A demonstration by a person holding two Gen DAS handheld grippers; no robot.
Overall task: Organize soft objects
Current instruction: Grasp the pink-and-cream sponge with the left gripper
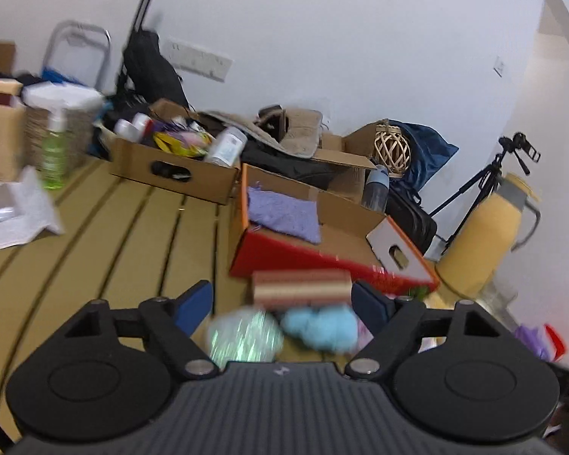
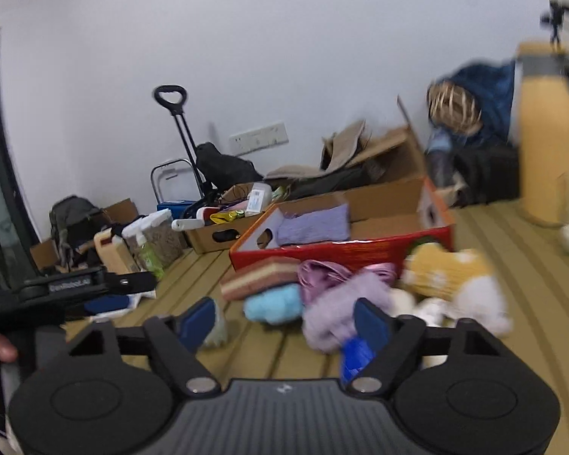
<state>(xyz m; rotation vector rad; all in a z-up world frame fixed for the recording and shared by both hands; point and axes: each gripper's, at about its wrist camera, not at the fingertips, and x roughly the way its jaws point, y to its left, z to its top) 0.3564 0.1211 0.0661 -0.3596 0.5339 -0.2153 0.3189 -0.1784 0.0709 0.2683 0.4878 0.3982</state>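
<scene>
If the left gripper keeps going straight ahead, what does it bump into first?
Probably the shiny ball and blue fluffy toy lying between the left gripper's open fingers, then the striped sponge just beyond. Blur makes depth uncertain.

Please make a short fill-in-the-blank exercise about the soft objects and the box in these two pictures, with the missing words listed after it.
1. The purple towel lies inside the box whose front wall is coloured ____.
2. The striped sponge rests partly on top of a fluffy toy coloured light ____.
3. The yellow and white plush lies on the floor, ____ the red box.
4. The jaws of the left gripper stand ____, pressing on nothing.

Missing words: red; blue; outside; open
</scene>
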